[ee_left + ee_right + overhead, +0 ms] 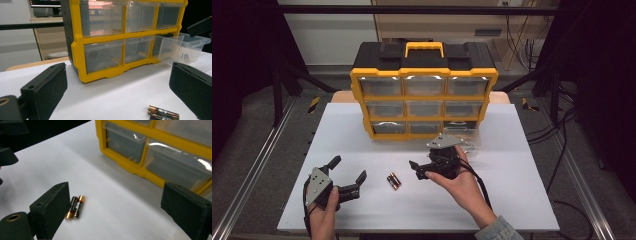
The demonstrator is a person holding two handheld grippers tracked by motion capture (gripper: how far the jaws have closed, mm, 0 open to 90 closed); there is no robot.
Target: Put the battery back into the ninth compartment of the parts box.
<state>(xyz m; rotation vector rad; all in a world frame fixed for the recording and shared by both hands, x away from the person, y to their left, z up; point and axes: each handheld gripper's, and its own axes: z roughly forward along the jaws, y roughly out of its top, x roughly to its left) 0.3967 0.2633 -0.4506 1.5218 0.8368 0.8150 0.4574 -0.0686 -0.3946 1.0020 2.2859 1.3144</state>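
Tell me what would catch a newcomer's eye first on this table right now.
The yellow-and-black drawer organizer dominates the far middle of the white table, its bottom-right clear drawer pulled out. In front of it, two batteries lie side by side on the table between the open left gripper and the open right gripper, neither touching them.
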